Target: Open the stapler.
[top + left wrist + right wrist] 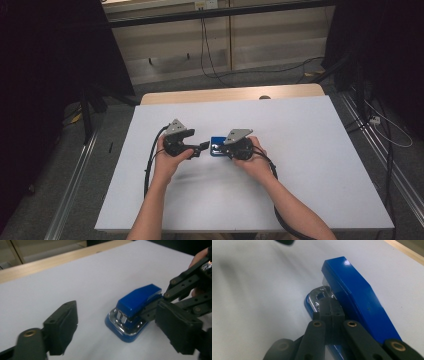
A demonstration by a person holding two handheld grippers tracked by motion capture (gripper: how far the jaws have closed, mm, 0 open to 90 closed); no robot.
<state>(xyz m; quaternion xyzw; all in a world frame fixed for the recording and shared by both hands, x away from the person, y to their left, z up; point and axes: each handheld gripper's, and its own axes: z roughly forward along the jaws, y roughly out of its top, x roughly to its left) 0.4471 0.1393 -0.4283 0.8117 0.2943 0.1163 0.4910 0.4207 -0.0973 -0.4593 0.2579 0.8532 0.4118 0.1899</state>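
Blue stapler [135,312] lies lengthwise between both hands; right fingers [329,312] are pinched shut inside its mouth, left fingers [117,327] gape empty just off its front end.

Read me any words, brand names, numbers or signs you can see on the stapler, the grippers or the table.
None can be read.
Blue stapler: glossy top shows no lettering.
Left gripper and right gripper: plain black jaws, no marks.
White table: no print.
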